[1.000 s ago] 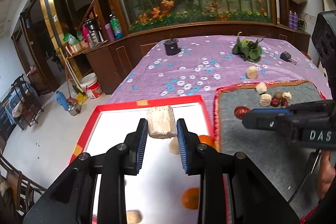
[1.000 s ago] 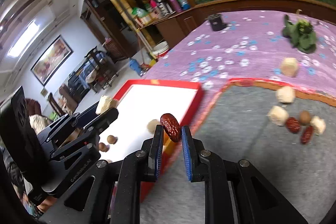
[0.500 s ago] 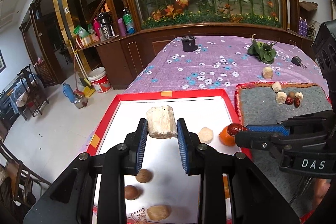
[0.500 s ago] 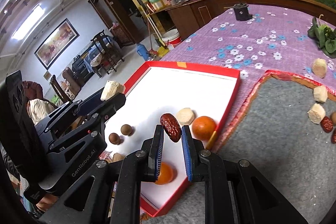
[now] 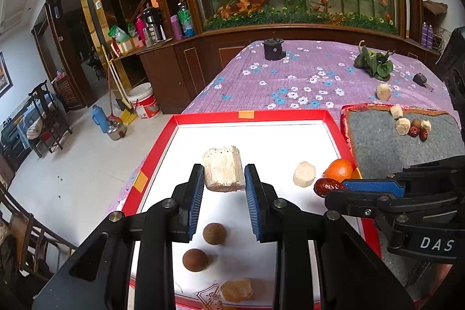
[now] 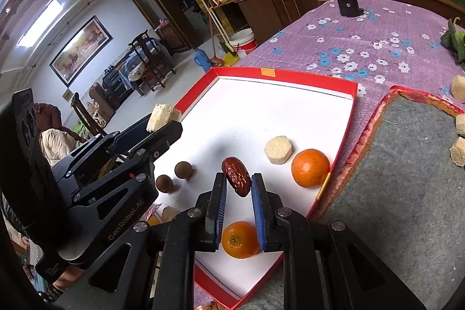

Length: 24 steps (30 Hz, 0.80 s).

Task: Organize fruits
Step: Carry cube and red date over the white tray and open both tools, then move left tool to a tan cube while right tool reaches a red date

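Over the middle of the white tray (image 5: 328, 135), the pale cut chunk (image 5: 223, 172) hangs clamped between the blue pads of the left claw (image 5: 223, 188), clear of the tray floor. Lower right in the same view, the right claw (image 6: 238, 193) is clenched on a wrinkled red date (image 6: 237, 176), which sits above the tray's near edge, just beside an orange (image 6: 309, 167) and a second pale piece (image 6: 278, 149) lying inside. Two brown round fruits (image 5: 214, 234) rest at the bottom centre of the left view, below the held chunk, and another orange (image 6: 240, 239) lies under the right claw's pads.

The step in hand looks like setting both pieces down in the tray. To do it well, I would lower each claw until its piece nearly touches the white floor before easing the pads apart, since the date may roll. Bare floor shows ahead of the chunk, toward the upper part of the tray; the date needs steering away from the orange beneath it.

Further out, upper right of the left view, a grey mat (image 5: 377, 141) on the purple flowered table (image 5: 305, 71) holds more pale pieces and dates waiting to be moved
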Motion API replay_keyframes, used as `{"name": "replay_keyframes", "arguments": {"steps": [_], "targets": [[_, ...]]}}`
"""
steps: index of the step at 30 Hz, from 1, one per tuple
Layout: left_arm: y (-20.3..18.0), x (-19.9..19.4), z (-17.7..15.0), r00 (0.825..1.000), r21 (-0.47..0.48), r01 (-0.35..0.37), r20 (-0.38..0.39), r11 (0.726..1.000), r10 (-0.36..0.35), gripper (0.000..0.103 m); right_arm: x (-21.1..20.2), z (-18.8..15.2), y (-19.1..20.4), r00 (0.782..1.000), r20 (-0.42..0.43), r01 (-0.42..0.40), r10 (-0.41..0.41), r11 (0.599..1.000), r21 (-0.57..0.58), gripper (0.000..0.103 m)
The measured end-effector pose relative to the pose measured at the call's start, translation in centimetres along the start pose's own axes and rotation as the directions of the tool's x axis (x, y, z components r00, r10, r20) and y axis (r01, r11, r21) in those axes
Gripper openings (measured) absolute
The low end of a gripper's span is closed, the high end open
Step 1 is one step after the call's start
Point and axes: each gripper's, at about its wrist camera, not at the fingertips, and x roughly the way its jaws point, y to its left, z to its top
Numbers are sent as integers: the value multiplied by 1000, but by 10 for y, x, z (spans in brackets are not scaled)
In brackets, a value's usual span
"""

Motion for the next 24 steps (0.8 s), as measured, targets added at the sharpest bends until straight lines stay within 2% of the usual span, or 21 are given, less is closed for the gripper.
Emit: {"name": "replay_keyframes", "arguments": {"steps": [8, 9, 10, 12, 15, 18, 24], "targets": [[0, 5, -3, 998, 11, -52, -31, 999, 53, 27, -1, 1, -4, 999, -6, -35, 35, 999, 17, 24], [0, 5, -3, 998, 9, -57, -38, 998, 57, 31, -4, 2, -7, 999, 2, -37, 37, 999, 22, 24], [0, 5, -3, 997, 5, -59, -40, 998, 59, 43, -7, 2, -9, 999, 12, -34, 33, 999, 26, 24], [-2, 3, -1, 998, 0, -56, -37, 998, 56, 56, -17, 2, -20, 999, 32, -21, 20, 999, 41, 24], [-14, -1, 2, 999, 20, -36, -24, 999, 36, 57, -34, 2, -45, 998, 68, 7, -13, 997, 82, 25], [-32, -2, 6, 1000, 48, 16, -27, 999, -15, 57, -53, -2, -73, 994, 93, 39, -52, 991, 131, 25], [-83, -2, 16, 994, 140, 105, -36, 985, -101, 57, -103, -17, -141, 974, 138, 140, -178, 958, 250, 25]]}}
